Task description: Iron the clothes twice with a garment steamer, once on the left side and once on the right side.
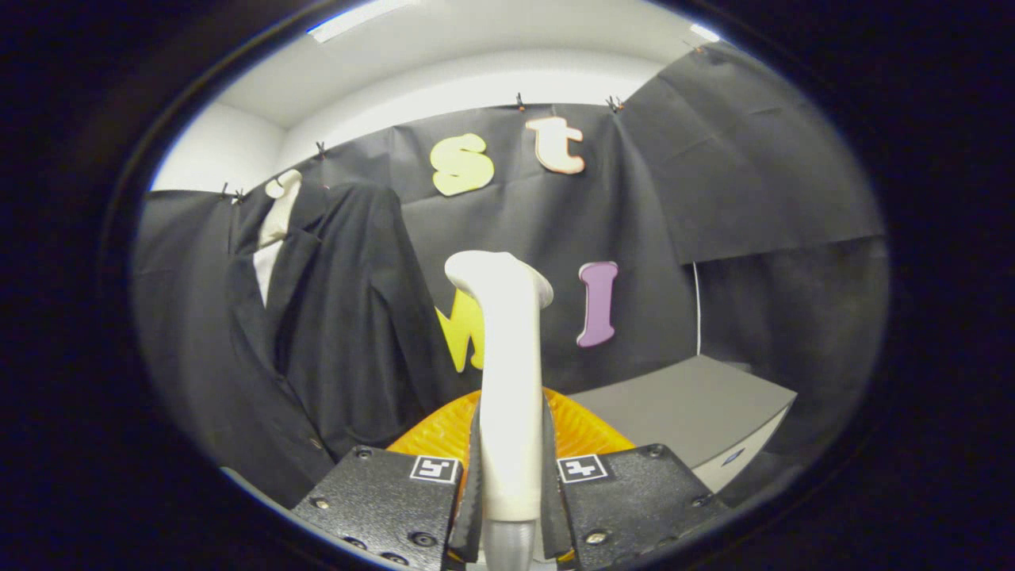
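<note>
Now, with your gripper (pixel 511 468) pinching the white plastic steamer handle (pixel 507 373) tight, move it slowly to the hanging black jacket (pixel 333 333) first.

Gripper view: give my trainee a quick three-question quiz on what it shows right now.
1. True or false: both fingers of the gripper press on the white steamer handle.
2. Where does the dark jacket hang? A) left of the steamer B) on the grey box C) between the fingers
3. Fill in: the orange base sits just ahead of the ____.

Key: 1 true; 2 A; 3 fingers.
</note>
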`<move>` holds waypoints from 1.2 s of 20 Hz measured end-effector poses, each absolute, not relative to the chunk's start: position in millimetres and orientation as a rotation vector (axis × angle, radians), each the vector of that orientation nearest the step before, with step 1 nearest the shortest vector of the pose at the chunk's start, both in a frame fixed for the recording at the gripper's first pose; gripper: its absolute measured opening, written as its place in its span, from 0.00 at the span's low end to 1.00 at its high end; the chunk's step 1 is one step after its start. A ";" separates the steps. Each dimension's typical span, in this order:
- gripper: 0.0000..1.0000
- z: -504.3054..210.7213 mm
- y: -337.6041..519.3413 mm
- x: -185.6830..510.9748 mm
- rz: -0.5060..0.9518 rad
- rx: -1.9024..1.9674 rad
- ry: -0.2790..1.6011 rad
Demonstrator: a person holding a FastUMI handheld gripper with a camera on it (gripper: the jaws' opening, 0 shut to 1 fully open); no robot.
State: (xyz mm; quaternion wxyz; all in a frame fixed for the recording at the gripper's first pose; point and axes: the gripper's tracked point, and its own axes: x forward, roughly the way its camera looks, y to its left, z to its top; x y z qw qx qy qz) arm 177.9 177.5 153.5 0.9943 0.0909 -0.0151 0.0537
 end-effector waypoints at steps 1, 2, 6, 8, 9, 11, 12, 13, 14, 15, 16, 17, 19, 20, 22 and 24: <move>0.32 166.4 187.6 174.3 0.106 0.170 -0.062; 0.32 176.9 198.7 171.3 0.112 0.167 -0.083; 0.32 211.4 241.3 158.4 0.132 0.146 -0.154; 0.32 227.2 261.0 154.7 0.143 0.134 -0.191; 0.32 233.7 268.7 153.8 0.143 0.120 -0.207; 0.32 244.3 288.2 150.3 0.151 0.098 -0.235; 0.32 247.6 298.4 149.3 0.153 0.085 -0.245; 0.32 250.8 307.8 148.0 0.153 0.071 -0.255; 0.32 251.3 316.6 147.3 0.153 0.055 -0.261; 0.32 252.5 324.7 148.7 0.154 0.045 -0.265; 0.32 251.8 332.7 149.7 0.155 0.034 -0.263; 0.32 249.2 340.2 150.9 0.158 0.025 -0.259; 0.32 242.9 350.8 153.3 0.164 0.011 -0.245; 0.32 238.7 354.6 154.2 0.163 -0.001 -0.242; 0.32 229.6 358.7 155.3 0.159 -0.026 -0.228; 0.32 217.8 361.8 153.9 0.163 -0.033 -0.217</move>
